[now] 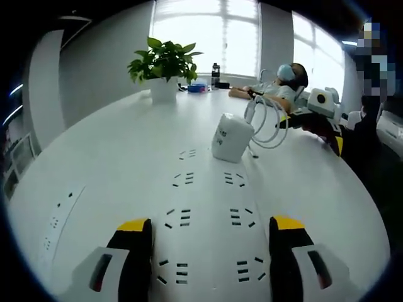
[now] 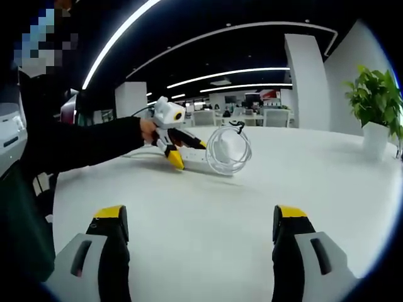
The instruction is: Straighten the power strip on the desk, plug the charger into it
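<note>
My left gripper (image 1: 208,242) sits low over the power strip (image 1: 208,220), jaws spread wide with the strip's rows of sockets showing between them; they grip nothing. The strip runs away from me along the white desk (image 1: 113,151). At its far end stands the white charger (image 1: 232,137), upright, with its white cable (image 1: 267,123) coiled in loops just beside it on the right. A potted plant (image 1: 162,69) stands further back near the window, with a dark bottle (image 1: 215,74) to its right.

In the right gripper view my right gripper (image 2: 200,242) is also spread open and empty, over bare desk. Across the desk my left gripper appears held in my hand (image 2: 148,130), its yellow-tipped jaws down at the strip, next to the charger and cable coil
</note>
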Available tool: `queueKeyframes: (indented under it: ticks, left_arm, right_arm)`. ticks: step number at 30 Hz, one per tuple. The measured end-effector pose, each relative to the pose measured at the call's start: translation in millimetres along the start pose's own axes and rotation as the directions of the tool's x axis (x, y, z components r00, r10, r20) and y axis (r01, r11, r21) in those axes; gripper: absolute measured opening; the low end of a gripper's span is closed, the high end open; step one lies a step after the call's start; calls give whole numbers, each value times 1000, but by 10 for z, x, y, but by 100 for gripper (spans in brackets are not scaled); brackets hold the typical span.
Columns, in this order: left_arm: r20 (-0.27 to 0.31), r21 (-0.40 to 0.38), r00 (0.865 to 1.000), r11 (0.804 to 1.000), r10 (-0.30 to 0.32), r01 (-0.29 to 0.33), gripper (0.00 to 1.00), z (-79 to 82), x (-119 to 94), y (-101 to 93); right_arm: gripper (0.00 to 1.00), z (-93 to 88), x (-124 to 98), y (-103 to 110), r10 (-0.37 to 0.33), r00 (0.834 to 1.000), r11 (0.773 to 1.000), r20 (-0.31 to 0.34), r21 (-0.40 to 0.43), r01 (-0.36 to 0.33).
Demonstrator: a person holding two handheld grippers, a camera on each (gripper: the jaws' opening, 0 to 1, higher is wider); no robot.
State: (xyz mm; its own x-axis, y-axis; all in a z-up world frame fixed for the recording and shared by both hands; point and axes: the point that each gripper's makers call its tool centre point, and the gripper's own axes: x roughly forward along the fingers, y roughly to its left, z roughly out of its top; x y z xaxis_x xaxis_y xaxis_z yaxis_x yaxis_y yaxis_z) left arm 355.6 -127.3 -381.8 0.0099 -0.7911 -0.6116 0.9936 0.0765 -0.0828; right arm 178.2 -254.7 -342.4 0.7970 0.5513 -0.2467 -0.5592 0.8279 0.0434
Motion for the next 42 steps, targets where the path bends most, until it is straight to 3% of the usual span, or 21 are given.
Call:
queueKeyframes:
  ticks: [42]
  left_arm:
    - [34,10,999,1000,6,-6,76,17,7,-14]
  right_arm:
    - [93,-1,-48,66,-4,1000,1000,1,6,4]
